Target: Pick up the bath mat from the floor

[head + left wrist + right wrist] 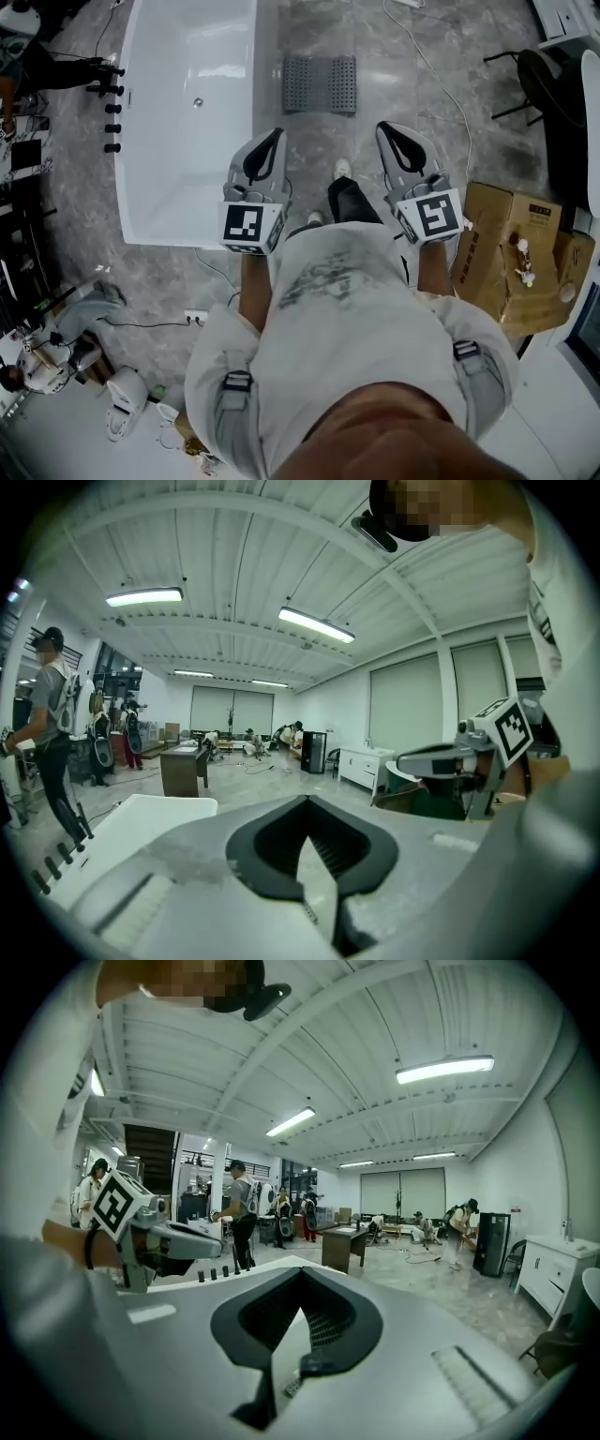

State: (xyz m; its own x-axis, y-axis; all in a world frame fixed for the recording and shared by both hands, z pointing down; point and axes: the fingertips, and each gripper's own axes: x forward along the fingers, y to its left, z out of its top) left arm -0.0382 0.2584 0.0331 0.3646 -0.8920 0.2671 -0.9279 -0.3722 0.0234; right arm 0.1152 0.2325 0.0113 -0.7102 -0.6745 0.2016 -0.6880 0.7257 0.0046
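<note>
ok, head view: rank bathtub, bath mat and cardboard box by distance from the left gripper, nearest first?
From the left gripper:
1. bathtub: right beside it, on its left.
2. bath mat: on the floor just ahead, slightly to the right.
3. cardboard box: far right, beyond the right gripper.

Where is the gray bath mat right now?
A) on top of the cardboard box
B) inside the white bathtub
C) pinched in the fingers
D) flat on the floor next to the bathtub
D: the bath mat lies flat on the floor, just beside the bathtub, with nothing touching it.
</note>
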